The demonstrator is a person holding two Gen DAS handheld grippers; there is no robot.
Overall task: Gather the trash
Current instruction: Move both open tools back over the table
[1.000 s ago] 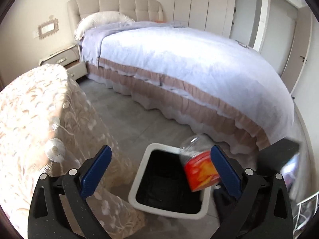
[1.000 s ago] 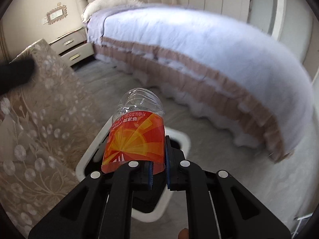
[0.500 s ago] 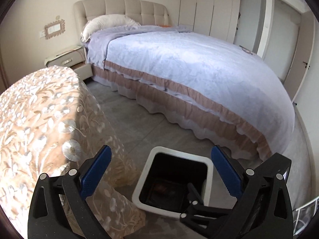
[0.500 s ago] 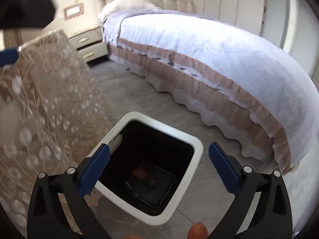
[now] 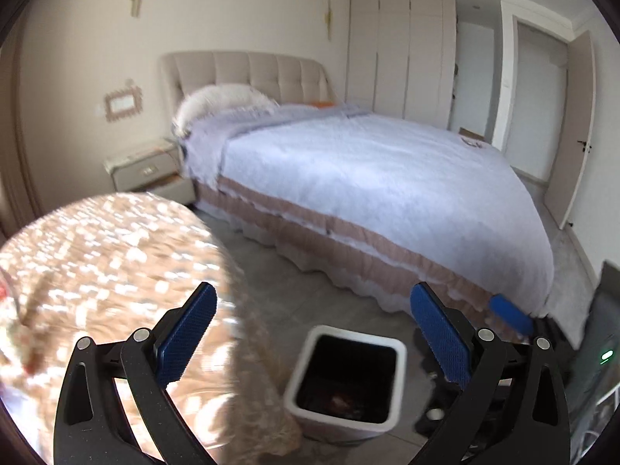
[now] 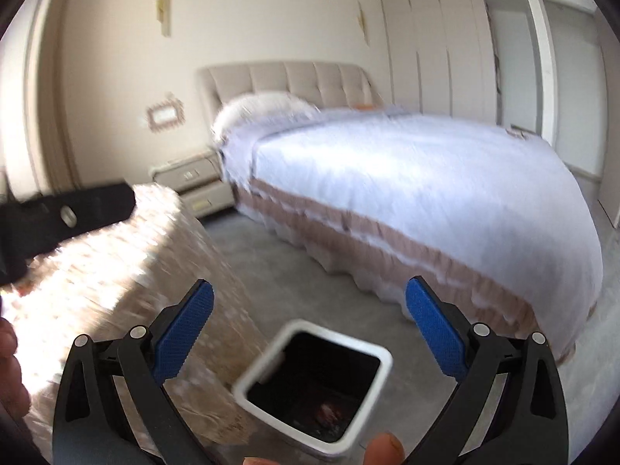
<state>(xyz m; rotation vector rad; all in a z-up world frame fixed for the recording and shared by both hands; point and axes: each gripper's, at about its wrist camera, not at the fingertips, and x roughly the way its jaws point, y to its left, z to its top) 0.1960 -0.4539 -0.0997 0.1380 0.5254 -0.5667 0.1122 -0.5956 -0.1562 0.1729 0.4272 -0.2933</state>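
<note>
A white-rimmed trash bin point(image 5: 399, 352) with a black inside stands on the floor between the table and the bed; it also shows in the right wrist view point(image 6: 381, 356). The orange-labelled bottle point(image 6: 328, 411) lies at its bottom, also glimpsed in the left wrist view point(image 5: 341, 401). My left gripper point(image 5: 316, 335) is open and empty, above and before the bin. My right gripper point(image 6: 310, 329) is open and empty above the bin. The right gripper's blue pad shows at the left view's right point(image 5: 509, 312).
A table with a lace floral cloth point(image 5: 97, 263) stands left of the bin, also seen in the right wrist view point(image 6: 128, 271). A large bed point(image 5: 368, 178) fills the right. A nightstand point(image 5: 147, 168) stands by the headboard. A dark device point(image 5: 604, 333) sits at far right.
The right gripper opened and dropped the bottle into the bin. Both grippers have since risen and pulled back, so the bin looks smaller and lower.
</note>
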